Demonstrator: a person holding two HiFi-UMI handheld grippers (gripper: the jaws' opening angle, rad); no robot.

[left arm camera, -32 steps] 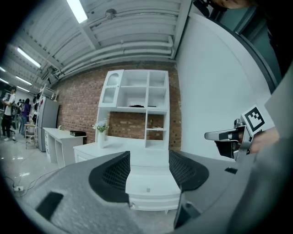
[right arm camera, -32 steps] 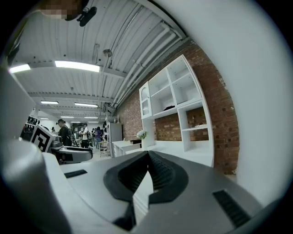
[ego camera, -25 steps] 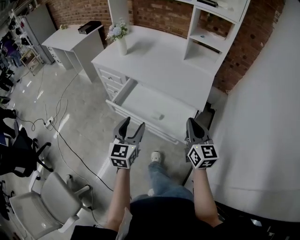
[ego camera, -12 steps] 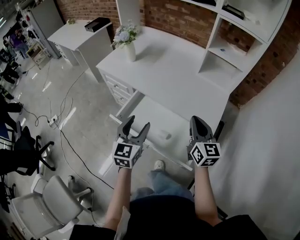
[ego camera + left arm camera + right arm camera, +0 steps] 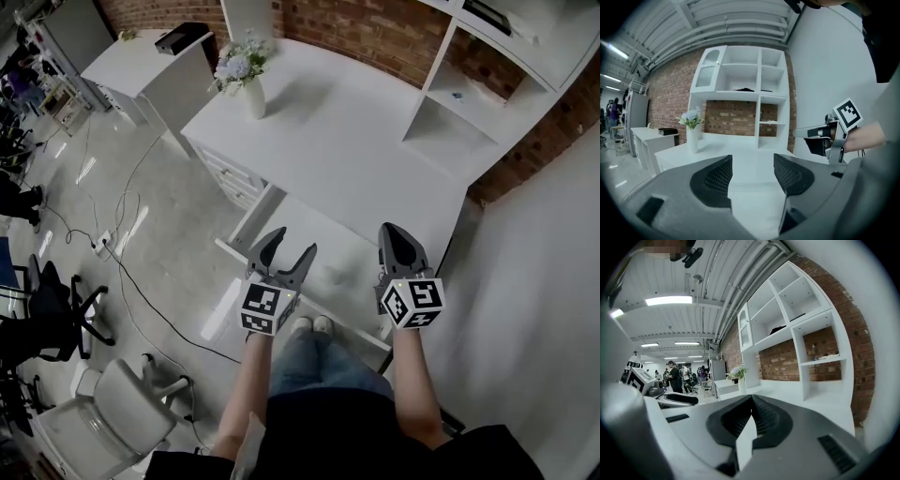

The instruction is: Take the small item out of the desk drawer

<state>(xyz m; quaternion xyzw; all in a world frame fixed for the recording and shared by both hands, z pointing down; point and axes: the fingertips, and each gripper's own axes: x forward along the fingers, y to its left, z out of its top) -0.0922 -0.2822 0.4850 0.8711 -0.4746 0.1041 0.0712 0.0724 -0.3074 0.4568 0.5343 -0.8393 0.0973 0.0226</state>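
The white desk (image 5: 328, 131) has its wide drawer (image 5: 314, 239) pulled out toward me. A small pale item (image 5: 334, 275) lies faintly visible on the drawer floor between my two grippers. My left gripper (image 5: 292, 242) hovers over the drawer's left part, open and empty. Over the drawer's right end, my right gripper (image 5: 390, 230) is shut with nothing in it. In the left gripper view the open jaws of the left gripper (image 5: 752, 161) frame the desk top (image 5: 740, 152), with the right gripper (image 5: 820, 138) off to the side. The right gripper (image 5: 751, 398) points at the shelves.
A vase of flowers (image 5: 246, 80) stands on the desk's far left corner. A white shelf unit (image 5: 487, 94) sits at the desk's back right. Side drawers (image 5: 230, 173), floor cables (image 5: 131, 281), an office chair (image 5: 112, 412) and a second desk (image 5: 141, 70) are on the left.
I have come closer to the desk. Both grippers moved forward from in front of the drawer to above it. The left stays open, the right stays shut.
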